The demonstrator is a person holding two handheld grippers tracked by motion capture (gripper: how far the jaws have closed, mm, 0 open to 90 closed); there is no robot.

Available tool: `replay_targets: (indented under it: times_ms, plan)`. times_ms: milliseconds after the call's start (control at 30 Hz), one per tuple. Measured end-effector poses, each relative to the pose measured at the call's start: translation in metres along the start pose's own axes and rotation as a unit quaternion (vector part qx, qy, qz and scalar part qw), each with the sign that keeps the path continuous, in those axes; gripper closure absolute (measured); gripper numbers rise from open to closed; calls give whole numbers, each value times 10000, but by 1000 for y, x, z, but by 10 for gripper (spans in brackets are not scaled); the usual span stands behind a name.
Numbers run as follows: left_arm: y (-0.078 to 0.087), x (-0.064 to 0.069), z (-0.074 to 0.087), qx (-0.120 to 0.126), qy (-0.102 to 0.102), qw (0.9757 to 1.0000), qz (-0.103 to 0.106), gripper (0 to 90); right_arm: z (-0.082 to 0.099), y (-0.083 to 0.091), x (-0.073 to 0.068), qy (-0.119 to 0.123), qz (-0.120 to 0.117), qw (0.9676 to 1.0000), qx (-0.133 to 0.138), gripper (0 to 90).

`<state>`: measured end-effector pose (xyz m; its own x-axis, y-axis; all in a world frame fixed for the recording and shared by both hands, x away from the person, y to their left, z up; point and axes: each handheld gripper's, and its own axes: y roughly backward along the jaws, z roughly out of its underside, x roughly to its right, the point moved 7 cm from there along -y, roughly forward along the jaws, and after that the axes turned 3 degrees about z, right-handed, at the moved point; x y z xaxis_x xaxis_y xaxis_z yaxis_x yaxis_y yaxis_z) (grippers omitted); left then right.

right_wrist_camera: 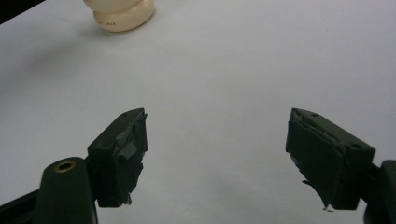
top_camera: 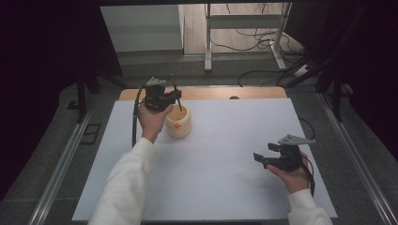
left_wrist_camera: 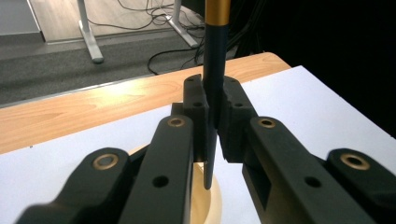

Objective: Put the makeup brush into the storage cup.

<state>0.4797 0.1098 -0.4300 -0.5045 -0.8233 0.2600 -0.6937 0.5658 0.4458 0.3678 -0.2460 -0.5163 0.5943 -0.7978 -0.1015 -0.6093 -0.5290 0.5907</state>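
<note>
My left gripper (top_camera: 174,95) hovers over a cream round pot (top_camera: 179,121) at the back left of the white mat. It is shut on a dark pen with a gold band (left_wrist_camera: 215,70), held upright. In the left gripper view the pen's lower tip points down into the cream pot (left_wrist_camera: 208,205), between the two pads (left_wrist_camera: 195,109). My right gripper (top_camera: 261,158) rests in a hand at the front right, jaws wide open with nothing between them. The right gripper view has the right gripper (right_wrist_camera: 217,156) above bare mat, with the pot (right_wrist_camera: 121,13) far off at the top left.
The white mat (top_camera: 220,154) covers most of a wooden table (top_camera: 211,93). Beyond the table lie grey floor, desk legs (top_camera: 208,42) and loose cables (top_camera: 263,40). Dark curtains close both sides.
</note>
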Motion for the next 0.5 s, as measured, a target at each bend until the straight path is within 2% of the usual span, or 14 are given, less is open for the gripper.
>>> replay_targets:
  times_ms: [500]
  plan:
    - [-12, -21, 16, -238, 106, 9995, -198, 830, 1, 0, 2, 3, 32, 10000, -25, 219]
